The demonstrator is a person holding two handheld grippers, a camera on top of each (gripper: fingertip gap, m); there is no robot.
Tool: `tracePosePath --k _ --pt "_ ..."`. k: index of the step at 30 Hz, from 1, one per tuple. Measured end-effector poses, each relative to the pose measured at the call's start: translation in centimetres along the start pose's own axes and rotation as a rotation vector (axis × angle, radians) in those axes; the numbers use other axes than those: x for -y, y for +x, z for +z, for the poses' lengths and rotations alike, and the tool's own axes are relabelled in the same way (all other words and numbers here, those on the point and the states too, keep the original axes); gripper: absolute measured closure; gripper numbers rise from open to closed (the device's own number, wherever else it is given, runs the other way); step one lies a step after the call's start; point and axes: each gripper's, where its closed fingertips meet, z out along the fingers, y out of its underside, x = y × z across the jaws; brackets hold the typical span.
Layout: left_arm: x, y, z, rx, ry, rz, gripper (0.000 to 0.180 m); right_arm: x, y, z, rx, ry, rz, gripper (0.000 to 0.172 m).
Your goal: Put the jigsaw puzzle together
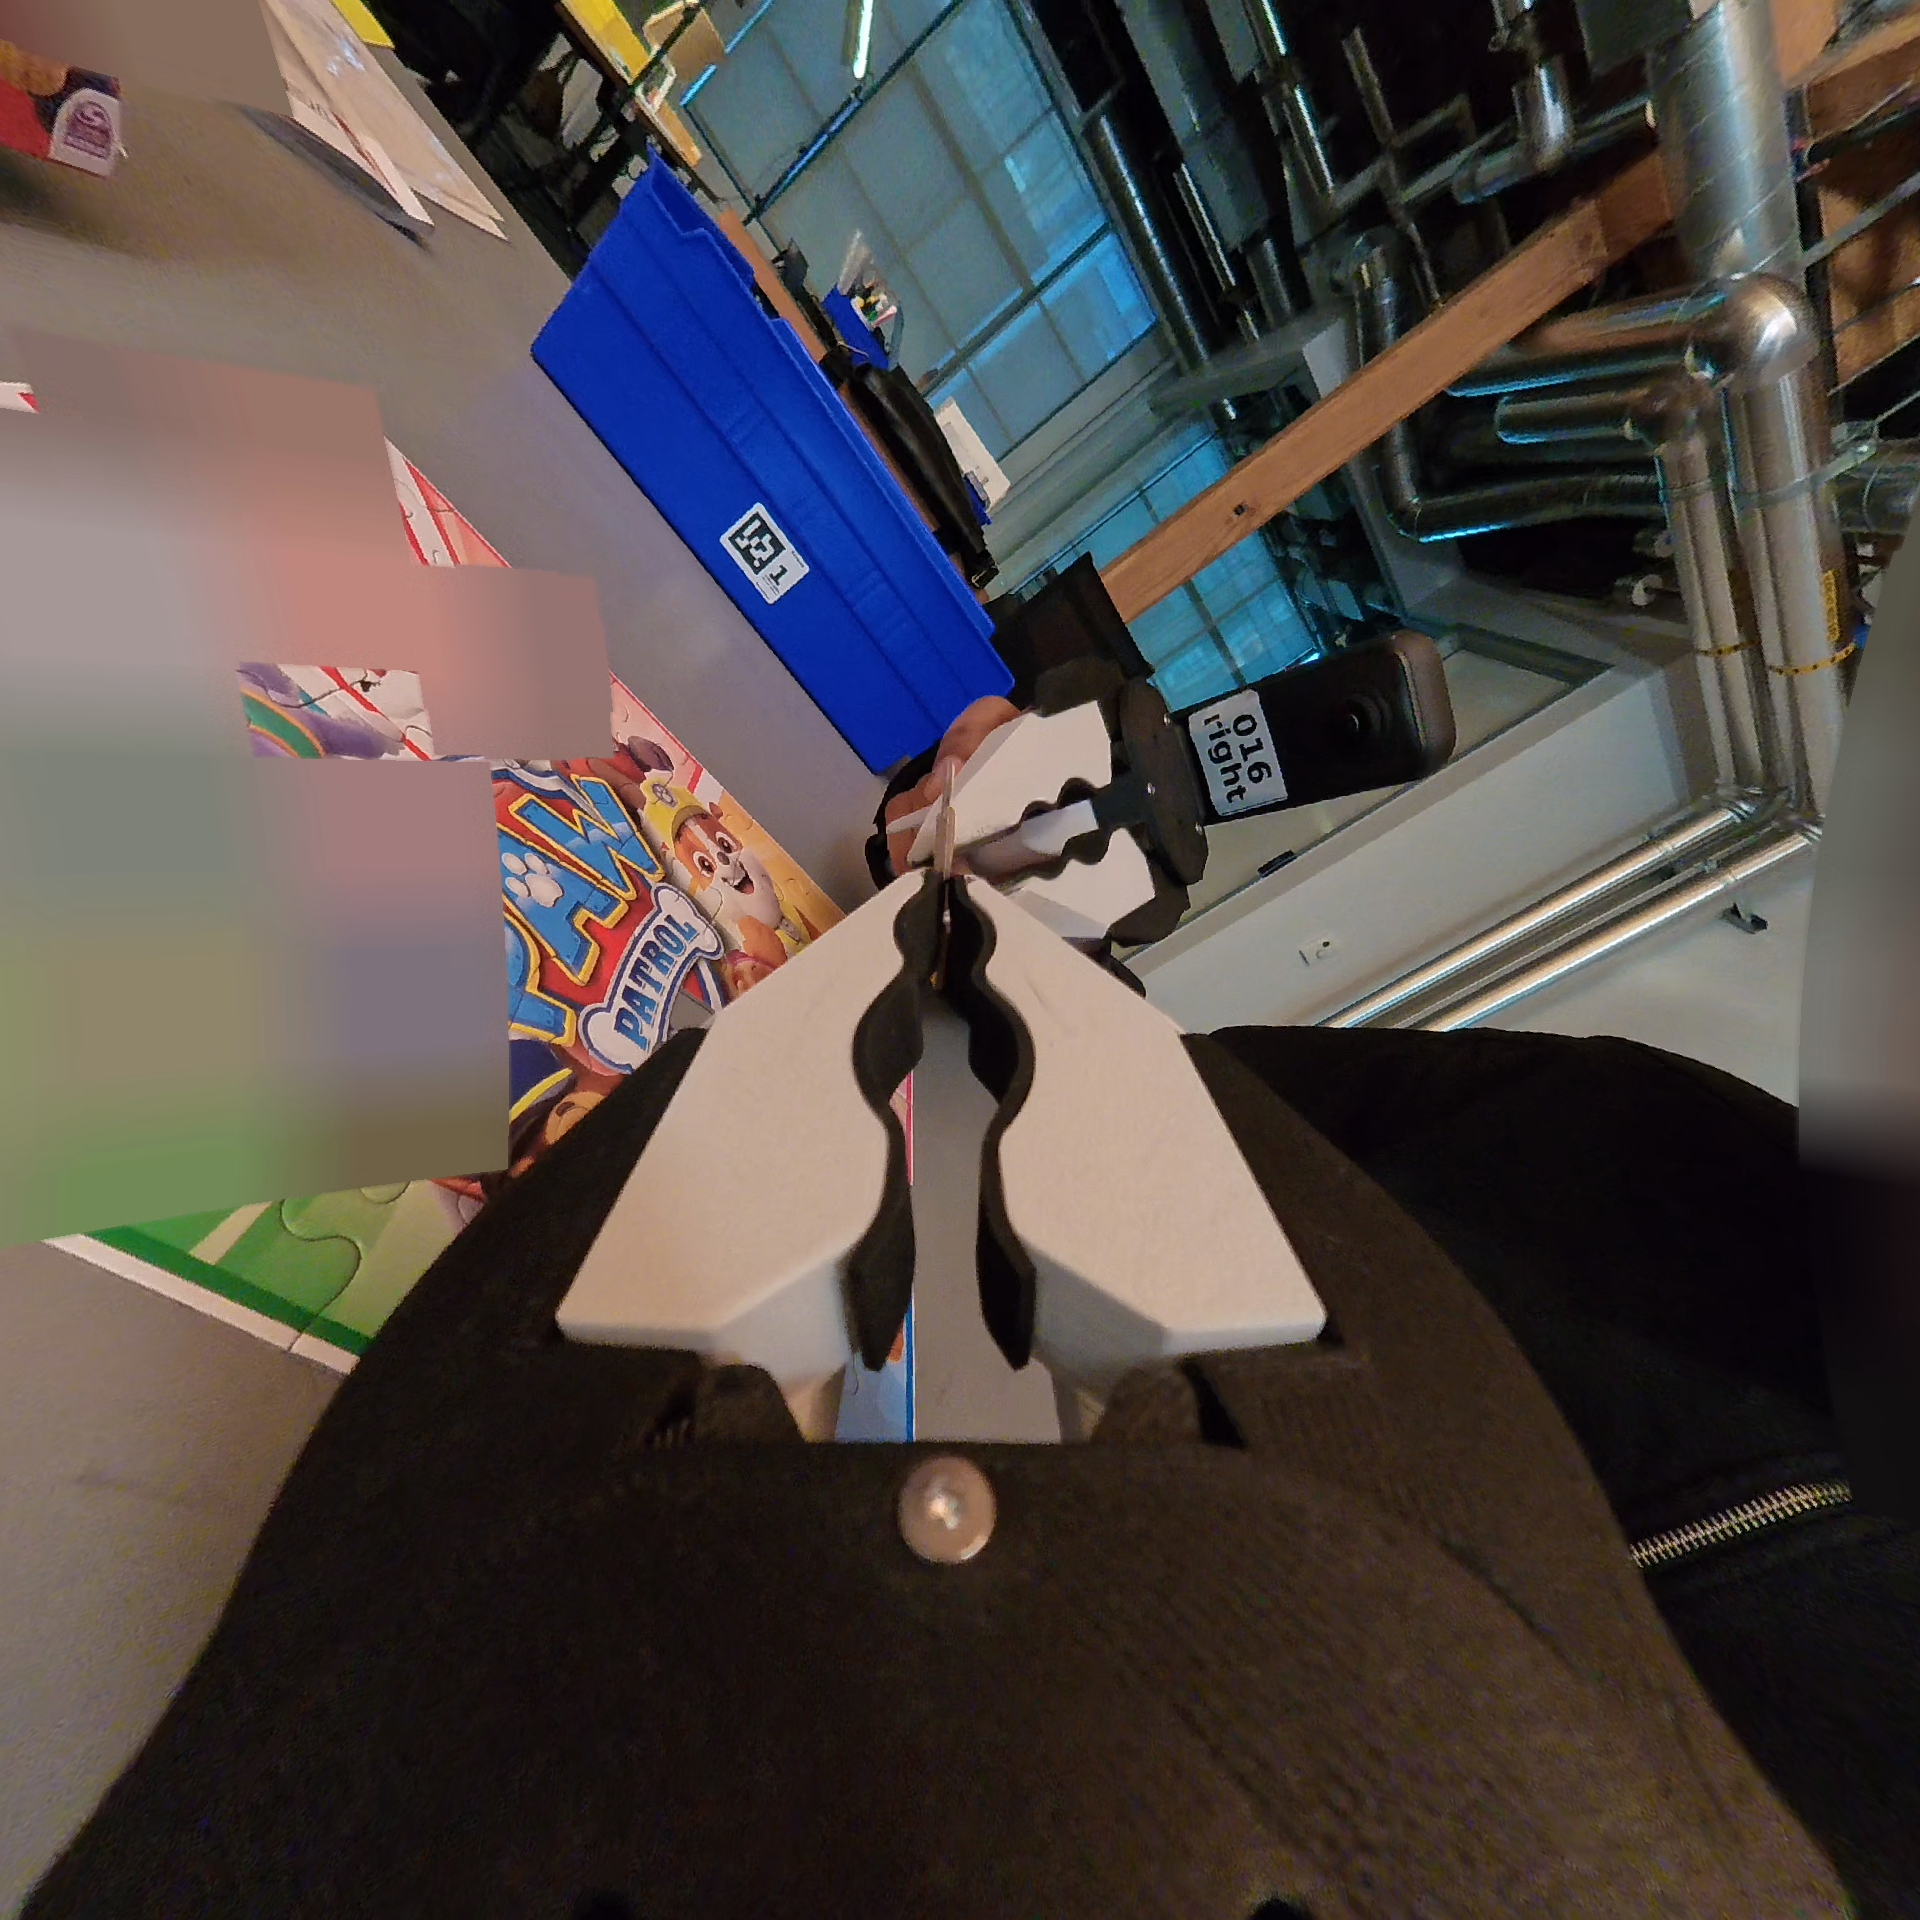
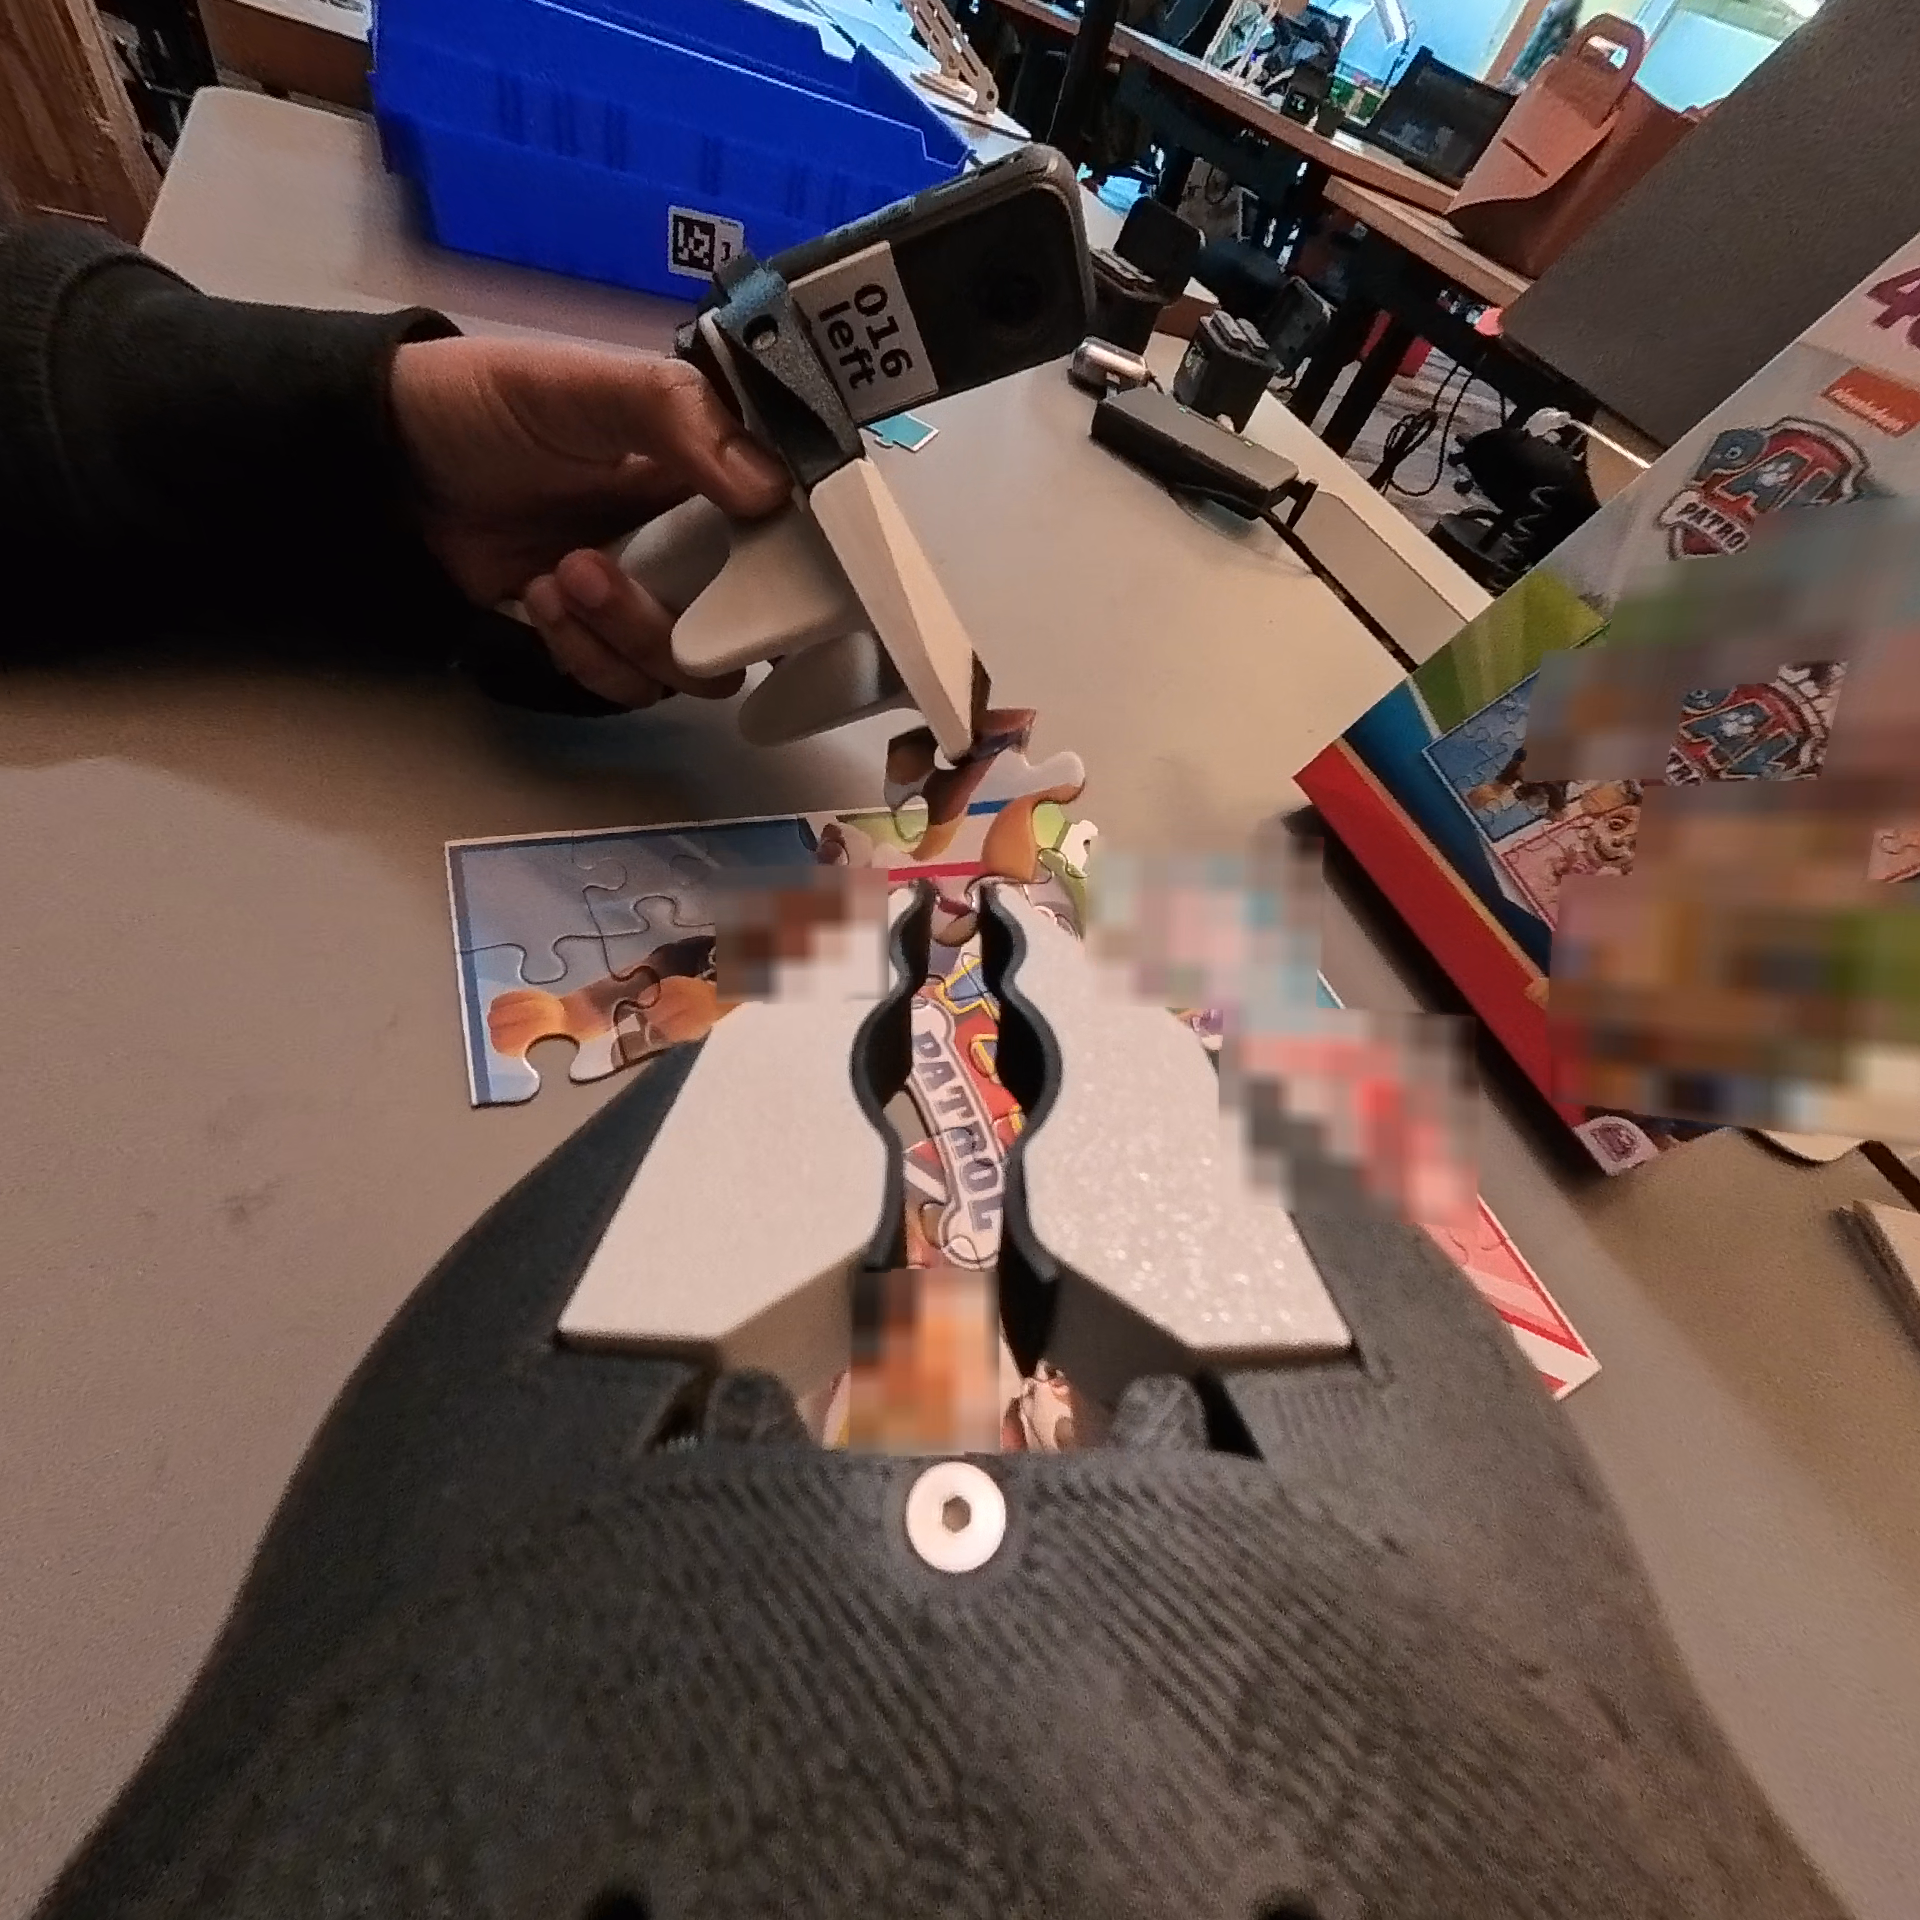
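here, left gripper (image 2: pixel 961 743) clamped on a loose jigsaw piece (image 2: pixel 997 769), pads pressed flat against both faces of the card, seen edge-on as a thin grey sliver at the tips in the left wrist view (image 1: pixel 943 831). held just above the far edge of the half-built puzzle (image 2: pixel 582 935) on the grey table (image 2: pixel 260 1039), tilted down toward it, with a hand (image 2: pixel 582 488) in a dark sleeve wrapped round the handle behind. right gripper (image 2: pixel 951 904) slightly parted, nothing between the black wavy pads (image 2: pixel 1003 935), only the printed puzzle showing through the narrow gap below. hovering over the middle of the puzzle, just short of the left gripper's tips and the held piece. right of the right gripper, a puzzle box (image 2: pixel 1475 790) lying tilted with a red edge. beyond the left gripper, a blue bin (image 2: pixel 582 135) at the table's far side, and a small black device (image 2: pixel 1184 447) further right of it.
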Motion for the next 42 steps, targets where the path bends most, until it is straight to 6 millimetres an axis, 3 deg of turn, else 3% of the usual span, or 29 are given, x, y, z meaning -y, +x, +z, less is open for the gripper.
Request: tracePosePath --k 7,13,27,42 --pt "0.0 0.0 0.0 0.003 0.001 0.002 0.18 0.2 0.1 -0.1 0.001 0.012 0.012 0.164" --pt "0.0 0.0 0.0 -0.002 0.005 0.006 0.168 0.3 0.5 -0.3 -0.013 0.02 0.024 0.172" --pt "-0.4 0.0 0.2 -0.004 -0.022 -0.003 0.18 0.7 0.6 -0.5 0.005 0.056 0.085 0.171" --pt "-0.1 -0.1 0.0 -0.001 -0.004 -0.011 0.18 1.1 0.8 -0.7 0.001 0.084 0.102 0.156"
